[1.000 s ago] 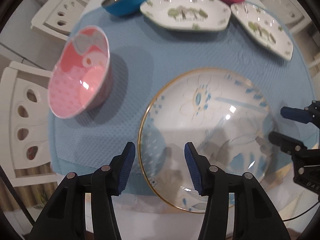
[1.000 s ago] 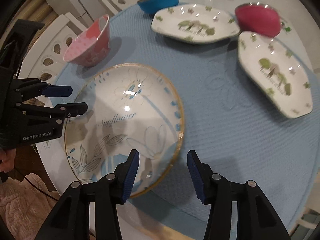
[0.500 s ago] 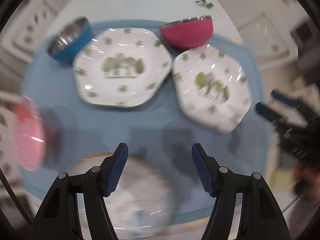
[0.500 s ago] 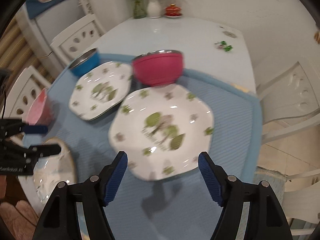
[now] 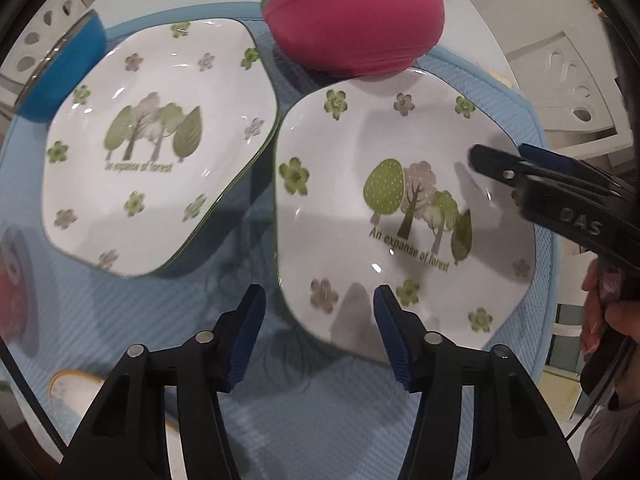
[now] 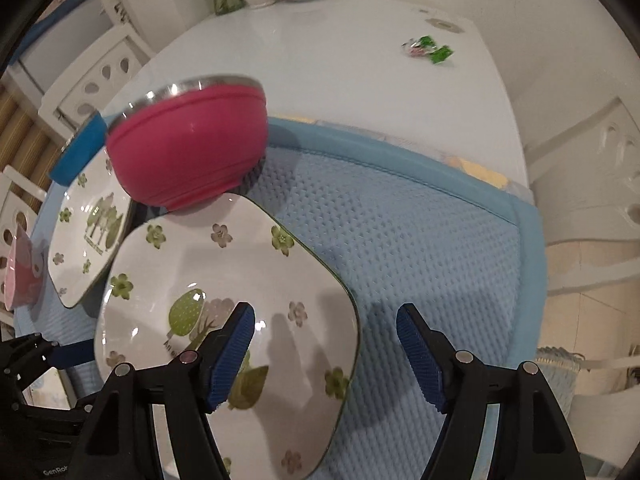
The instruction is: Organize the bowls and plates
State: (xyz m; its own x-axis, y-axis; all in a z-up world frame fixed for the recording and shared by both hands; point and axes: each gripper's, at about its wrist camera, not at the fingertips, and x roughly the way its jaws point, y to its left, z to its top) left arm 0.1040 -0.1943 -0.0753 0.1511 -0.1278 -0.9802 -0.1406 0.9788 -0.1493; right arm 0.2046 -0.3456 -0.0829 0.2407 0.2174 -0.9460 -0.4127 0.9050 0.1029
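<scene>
Two white hexagonal forest-print plates lie on a blue mat [image 5: 100,312]. My left gripper [image 5: 318,322] is open, its jaws straddling the near edge of the right plate [image 5: 404,216]. My right gripper [image 6: 324,344] is open, straddling the same plate's right edge [image 6: 224,304]; it also shows from the side in the left wrist view [image 5: 516,166]. The left plate [image 5: 156,140] lies beside it. A magenta bowl [image 5: 354,24] stands just behind the right plate, and shows in the right wrist view [image 6: 188,144].
A blue bowl [image 5: 60,76] stands at the far left, a pink bowl [image 5: 14,272] at the left edge, and a gold-rimmed plate [image 5: 68,396] at the lower left. White chairs [image 6: 92,76] surround the white table [image 6: 340,64]. Candy wrappers [image 6: 428,48] lie far back.
Both grippers have moved from the gold-rimmed plate across to the right forest plate and closed in on its edges. Both stay open.
</scene>
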